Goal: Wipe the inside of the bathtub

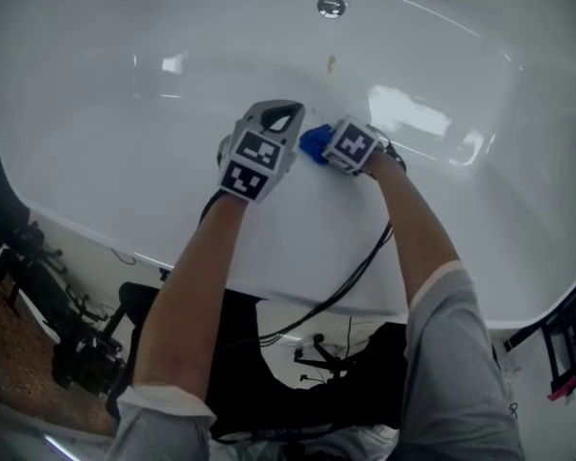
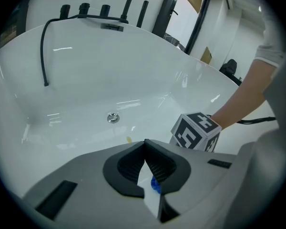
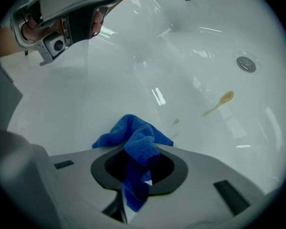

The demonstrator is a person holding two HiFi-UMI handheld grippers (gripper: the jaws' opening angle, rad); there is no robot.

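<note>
**Two hand-held grippers inside a white bathtub, blue cloth in the right one**

Head view: both grippers reach over the near rim [image 1: 298, 291] of the bathtub [image 1: 125, 142] and sit side by side on its near inner wall. The left gripper [image 2: 145, 151] has its jaws closed tip to tip and holds nothing. A thin gap behind the tips shows only the white tub and a speck of blue. The right gripper [image 3: 139, 168] has its jaws clamped on a blue cloth [image 3: 133, 135]. The cloth bunches ahead of the pads, a tail hangs back through them, and the bunch lies between the two grippers, close to the tub wall.

The drain [image 1: 331, 7] lies well beyond the grippers, on the far side of the basin. A yellowish smear [image 3: 224, 99] lies between the drain and the cloth, and a smaller spot [image 3: 175, 122] sits nearer the cloth. Broad white surface extends to the left of the left gripper and to the right of the right one, up to the curved rims. Black cables [image 1: 350, 281] trail over the near rim. A black hose [image 2: 43, 51] hangs down the far wall from fittings [image 2: 83, 8] on the far rim.
</note>
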